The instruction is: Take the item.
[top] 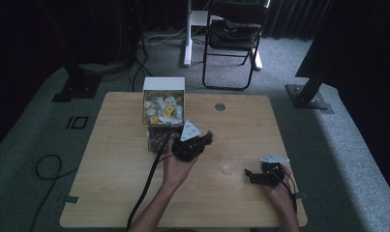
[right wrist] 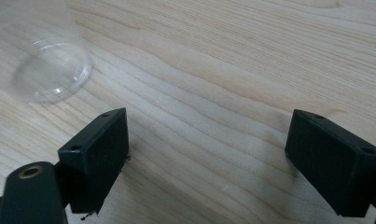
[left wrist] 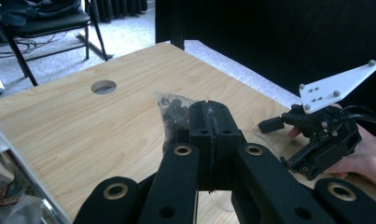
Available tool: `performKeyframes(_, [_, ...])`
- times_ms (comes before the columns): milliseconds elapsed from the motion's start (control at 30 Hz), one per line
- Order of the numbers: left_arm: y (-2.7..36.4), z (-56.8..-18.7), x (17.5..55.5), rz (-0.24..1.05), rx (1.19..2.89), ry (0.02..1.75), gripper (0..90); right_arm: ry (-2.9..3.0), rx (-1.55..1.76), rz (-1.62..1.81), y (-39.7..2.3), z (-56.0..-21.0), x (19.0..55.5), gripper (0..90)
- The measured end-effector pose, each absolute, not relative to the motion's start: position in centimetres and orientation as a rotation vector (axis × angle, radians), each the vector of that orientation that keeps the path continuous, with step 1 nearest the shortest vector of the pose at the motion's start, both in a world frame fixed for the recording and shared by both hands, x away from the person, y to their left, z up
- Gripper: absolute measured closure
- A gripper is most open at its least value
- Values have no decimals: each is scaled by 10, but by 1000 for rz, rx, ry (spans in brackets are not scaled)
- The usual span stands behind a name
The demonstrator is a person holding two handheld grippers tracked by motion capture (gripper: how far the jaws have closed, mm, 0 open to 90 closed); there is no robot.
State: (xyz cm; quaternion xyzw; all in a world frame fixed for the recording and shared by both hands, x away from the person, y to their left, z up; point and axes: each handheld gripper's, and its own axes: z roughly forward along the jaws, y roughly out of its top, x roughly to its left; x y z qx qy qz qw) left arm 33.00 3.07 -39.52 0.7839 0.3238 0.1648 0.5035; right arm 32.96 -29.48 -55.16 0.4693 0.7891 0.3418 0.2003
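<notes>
Grippers: two are being held, one per hand, over one wooden table (top: 110,159).
Left gripper (left wrist: 209,119): its jaws are being kept clenched on one small clear bag (left wrist: 171,109) of dark bits (contents too small to identify); it is being held just beside the dispenser, above the table's middle.
Right gripper (right wrist: 206,149): its jaws are being held wide apart with nothing between them, low over bare wood near the table's right front.
Cup (right wrist: 45,60): one clear plastic cup is being seen standing on the table between the two grippers.
Dispenser (top: 163,108): one white-topped clear box is being seen at the far edge, packed with many sachets (count not readable).
Chair (top: 233,38): one black folding chair is being seen behind the table.
</notes>
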Motion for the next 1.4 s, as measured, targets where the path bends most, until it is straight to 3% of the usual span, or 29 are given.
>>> performKeyframes(1400, [-21,-414,329,308,1952,695,900,2206,1312,956,-295,-552,330,132])
